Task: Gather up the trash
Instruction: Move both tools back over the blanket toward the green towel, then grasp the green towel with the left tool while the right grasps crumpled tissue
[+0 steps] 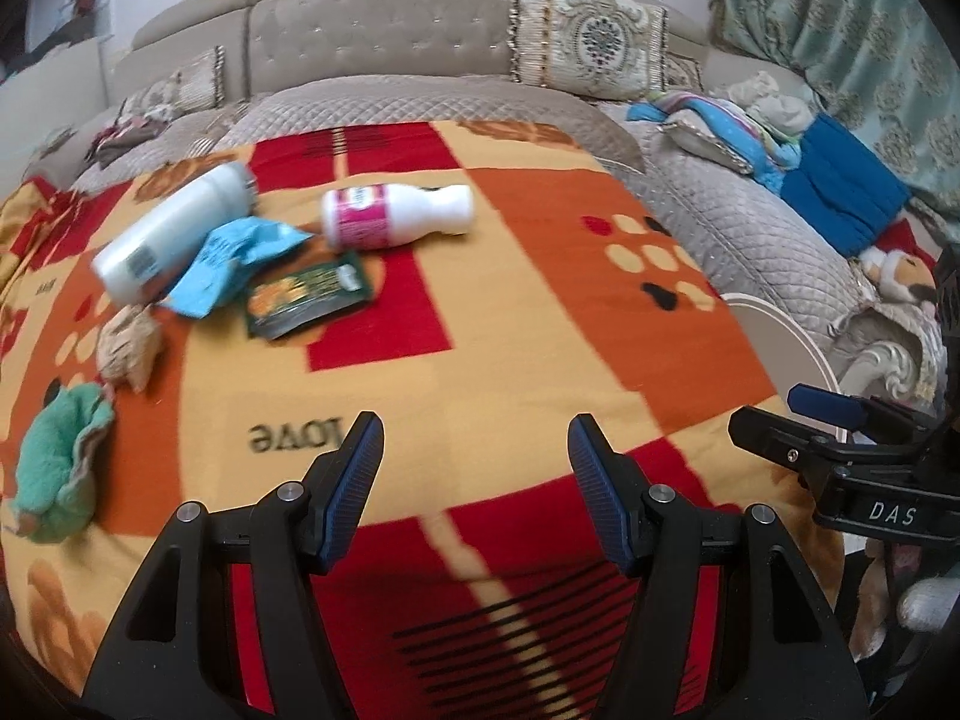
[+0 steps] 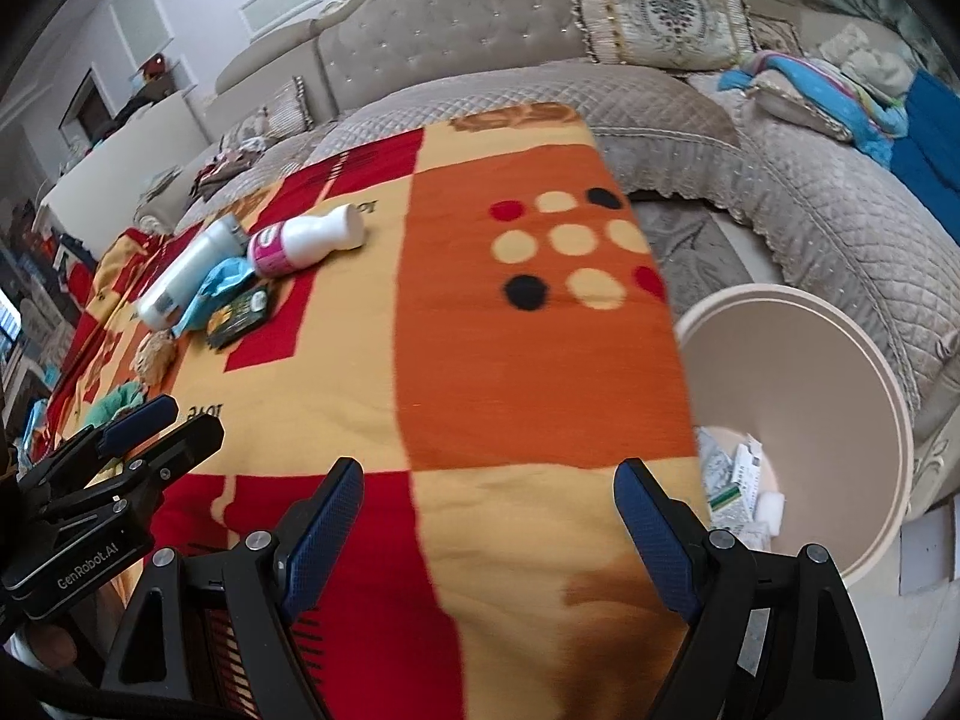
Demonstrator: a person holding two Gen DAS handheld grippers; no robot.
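Trash lies in a cluster at the far left of the blanket-covered table (image 1: 510,312): a white bottle with a pink label (image 1: 393,217) (image 2: 306,240), a larger white bottle (image 1: 174,234) (image 2: 186,276), a blue wrapper (image 1: 234,267) (image 2: 219,285), a dark green packet (image 1: 309,297) (image 2: 240,315) and a crumpled beige wad (image 1: 129,345) (image 2: 155,354). A beige bin (image 2: 798,420) with paper scraps inside stands to the right of the table. My left gripper (image 1: 474,441) is open and empty above the near blanket. My right gripper (image 2: 489,489) is open and empty, beside the bin.
A green cloth (image 1: 57,468) lies at the table's left edge. A grey quilted sofa (image 2: 810,210) with cushions and clothes curves behind and to the right. The right gripper also shows in the left wrist view (image 1: 840,450).
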